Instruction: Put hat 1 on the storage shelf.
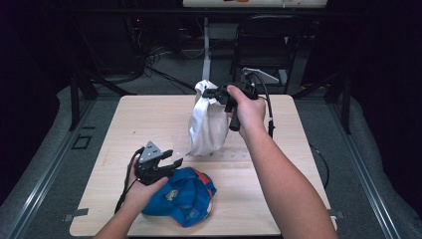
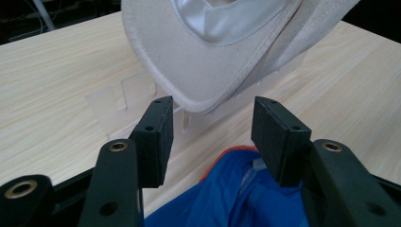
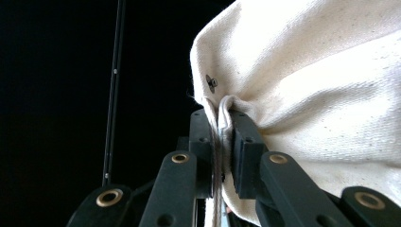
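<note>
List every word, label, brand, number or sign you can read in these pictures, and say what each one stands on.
No text can be read anywhere.
Blue cap: a pale patch shows on its crown in the high view, too small and blurred to read.
White cap: plain cloth, no lettering visible; the right gripper view shows one small eyelet in it.
Left gripper and right gripper: no markings on the jaws.
Table: bare wood grain.

A light wooden table (image 1: 149,114) stood on a grey floor (image 1: 45,164), with a flat clear plastic piece (image 2: 120,97) lying on its top. Behind it were a black chair (image 1: 271,40), a white table leg (image 1: 206,42) and tangled black cables (image 1: 149,57) in a dark room.
</note>
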`<state>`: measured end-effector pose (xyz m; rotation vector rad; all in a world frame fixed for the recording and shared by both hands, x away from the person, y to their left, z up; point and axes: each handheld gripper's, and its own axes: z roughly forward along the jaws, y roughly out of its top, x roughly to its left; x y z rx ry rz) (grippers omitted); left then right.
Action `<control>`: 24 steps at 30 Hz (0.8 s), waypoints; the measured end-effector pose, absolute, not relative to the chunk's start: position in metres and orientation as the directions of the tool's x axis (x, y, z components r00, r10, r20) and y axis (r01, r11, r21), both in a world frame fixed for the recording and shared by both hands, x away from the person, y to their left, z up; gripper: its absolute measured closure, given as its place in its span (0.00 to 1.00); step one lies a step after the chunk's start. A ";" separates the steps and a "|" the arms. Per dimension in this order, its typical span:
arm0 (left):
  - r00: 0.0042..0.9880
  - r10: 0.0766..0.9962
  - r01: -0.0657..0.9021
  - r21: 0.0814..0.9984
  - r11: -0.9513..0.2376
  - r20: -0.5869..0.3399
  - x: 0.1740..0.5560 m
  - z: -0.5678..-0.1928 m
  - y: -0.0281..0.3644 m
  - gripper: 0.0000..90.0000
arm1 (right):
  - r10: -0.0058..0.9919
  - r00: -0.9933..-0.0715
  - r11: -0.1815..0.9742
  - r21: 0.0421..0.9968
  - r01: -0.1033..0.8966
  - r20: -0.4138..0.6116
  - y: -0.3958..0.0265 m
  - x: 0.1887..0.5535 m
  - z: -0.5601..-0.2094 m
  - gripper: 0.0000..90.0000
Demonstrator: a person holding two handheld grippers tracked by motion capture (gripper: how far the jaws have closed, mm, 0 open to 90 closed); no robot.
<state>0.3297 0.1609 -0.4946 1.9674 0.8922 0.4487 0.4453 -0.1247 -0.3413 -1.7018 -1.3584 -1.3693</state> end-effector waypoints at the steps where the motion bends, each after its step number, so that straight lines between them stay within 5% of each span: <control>1: 0.675 0.737 0.411 0.847 -0.337 -0.035 0.331 -0.495 0.158 0.56 | 0.356 -0.036 -0.329 0.161 0.931 0.934 -0.125 0.445 -0.341 0.90; 24: 0.679 0.734 0.427 0.808 -0.405 0.010 0.348 -0.507 0.137 0.92 | 0.341 -0.050 -0.320 0.165 0.933 0.939 -0.120 0.444 -0.342 0.90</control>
